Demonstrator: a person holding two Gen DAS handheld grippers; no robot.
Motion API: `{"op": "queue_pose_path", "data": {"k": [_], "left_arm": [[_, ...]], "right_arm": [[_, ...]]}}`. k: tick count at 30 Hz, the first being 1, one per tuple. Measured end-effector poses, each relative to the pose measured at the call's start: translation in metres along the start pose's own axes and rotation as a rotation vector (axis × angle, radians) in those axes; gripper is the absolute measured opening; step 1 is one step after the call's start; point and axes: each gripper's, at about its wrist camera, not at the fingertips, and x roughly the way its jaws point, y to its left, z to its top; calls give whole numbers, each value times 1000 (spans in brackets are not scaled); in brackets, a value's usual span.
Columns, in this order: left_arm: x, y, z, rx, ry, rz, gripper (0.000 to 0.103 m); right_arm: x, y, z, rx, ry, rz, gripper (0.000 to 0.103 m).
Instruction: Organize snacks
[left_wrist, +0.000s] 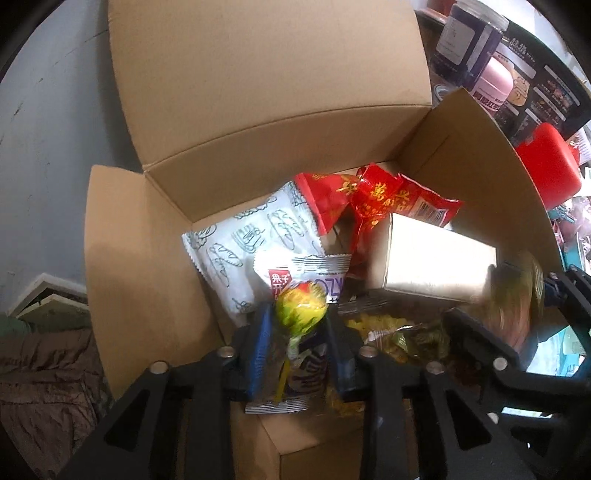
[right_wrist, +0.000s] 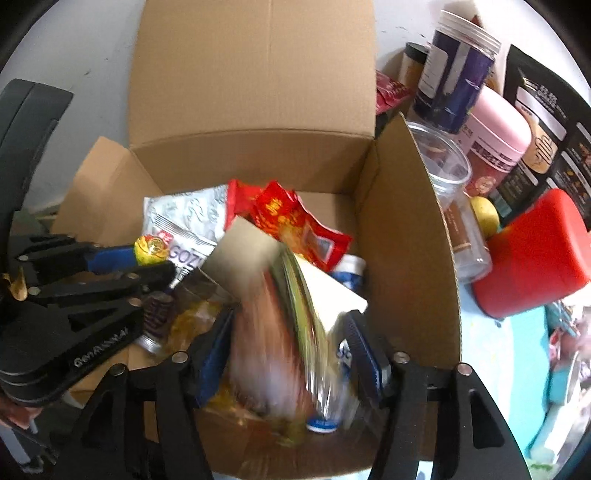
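Note:
An open cardboard box holds several snacks: a white patterned packet, red packets and a pale carton. My left gripper is shut on a yellow-green lollipop over the box's near left; it also shows in the right wrist view. My right gripper holds a blurred, moving snack bag between its fingers above the box; whether the jaws grip it is unclear. It shows blurred in the left wrist view.
To the right of the box stand a red container, a pink jar, a dark blue jar, a clear jar and a black pouch. A grey wall lies behind on the left.

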Motion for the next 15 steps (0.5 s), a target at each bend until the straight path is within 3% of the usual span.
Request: {"op": "queue_pose_path", "data": {"k": [8,10,11,12,15], "left_arm": [[-16,-8,-1,14,-21,12,40],[-25,-11,-1,17,-33,9,51],[-30,-10,-2,19,-36,4,69],[-38,-10,-1,17,-52,-3,77],[-57,-12,1,18,-89,2,77]], "right_arm": [[-19,-6,-4,11,-4,-43,61],[-29,-8,-5,19,-25,-57,61],[-35,-8,-5,21,-36,-61,61],[-40,-9,-6,24,-45,-65,61],[-59,-14,-7,31,-80,-77,61]]}}
